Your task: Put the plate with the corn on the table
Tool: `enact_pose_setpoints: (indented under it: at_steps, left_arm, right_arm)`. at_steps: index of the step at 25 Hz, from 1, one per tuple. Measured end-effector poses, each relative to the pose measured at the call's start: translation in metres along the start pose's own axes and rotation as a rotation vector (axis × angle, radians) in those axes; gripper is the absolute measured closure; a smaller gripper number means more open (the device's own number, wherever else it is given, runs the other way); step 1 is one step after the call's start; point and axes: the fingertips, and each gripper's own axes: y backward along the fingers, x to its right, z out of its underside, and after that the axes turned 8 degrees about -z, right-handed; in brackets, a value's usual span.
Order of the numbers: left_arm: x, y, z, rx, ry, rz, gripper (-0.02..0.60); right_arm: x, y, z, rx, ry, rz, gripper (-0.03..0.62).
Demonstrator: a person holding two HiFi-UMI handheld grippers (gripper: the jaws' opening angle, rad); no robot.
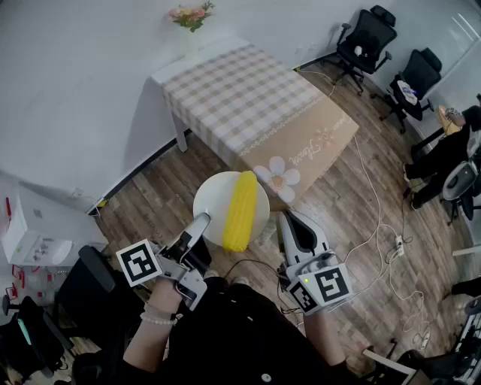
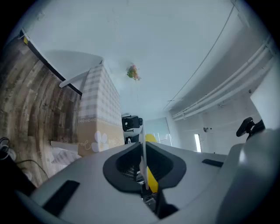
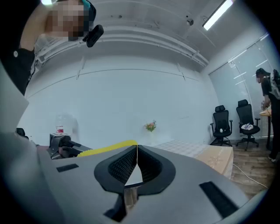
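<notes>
Plate (image 1: pixel 211 197), white and round, is carried between the two grippers, with the corn (image 1: pixel 242 210) lying lengthwise across its middle. In the head view it hangs over the wooden floor (image 1: pixel 161 199), on the near side of the desk (image 1: pixel 248 105) and not resting on it. The desk's checked cloth reaches down to just behind the plate's far rim.

Left gripper (image 1: pixel 201 222): grips the plate's left rim. In the left gripper view (image 2: pixel 142 146) its dark ribbed fingers (image 2: pixel 124 166) are closed on the rim. The plate (image 2: pixel 142 144) shows there edge-on as a thin white line running up between them, with a sliver of yellow corn (image 2: pixel 151 177) on its right side.

Right gripper (image 1: pixel 286 222): grips the opposite, right rim. In the right gripper view (image 3: pixel 137 151) its fingers (image 3: pixel 122 165) are pinched on the plate (image 3: pixel 136 173). Only a narrow white wedge shows in the gap. The corn (image 3: pixel 109 148) appears as a low yellow strip above the left finger.

Hard to make out:
- Both gripper views see the plate edge-on, so its face is not visible there.
- In the head view the rim under each set of fingers is covered.
- The person's dark clothing fills the lower frame.

Background: flowers (image 1: pixel 192 15) at the desk's far corner, office chairs (image 1: pixel 368 37) at upper right, and a cable (image 1: pixel 370 229) on the floor.
</notes>
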Motion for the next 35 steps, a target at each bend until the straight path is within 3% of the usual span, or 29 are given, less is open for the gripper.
enact_pose_setpoints:
  at_steps: [18,21,27,29,35]
  left_arm:
    - [0.0,0.003,-0.004,0.003,-0.003,0.012,0.552]
    - [-0.001,0.004,-0.005,0.003,0.001,0.011,0.552]
    - [-0.002,0.005,-0.003,-0.001,0.009,0.013,0.552]
    - [-0.001,0.005,-0.003,-0.005,0.008,0.015,0.552]
    - [-0.001,0.002,-0.004,-0.017,0.01,0.025,0.552]
  right_arm:
    - [-0.004,-0.006,0.011,-0.049,-0.04,-0.007,0.551]
    - [-0.004,-0.008,0.019,-0.066,-0.129,-0.016,0.549]
    - [-0.006,-0.009,0.033,-0.037,-0.403,-0.064,0.541]
    - [-0.008,-0.01,0.036,-0.023,-0.495,-0.094,0.468]
    - [-0.012,-0.016,0.043,-0.028,-0.59,-0.116,0.468]
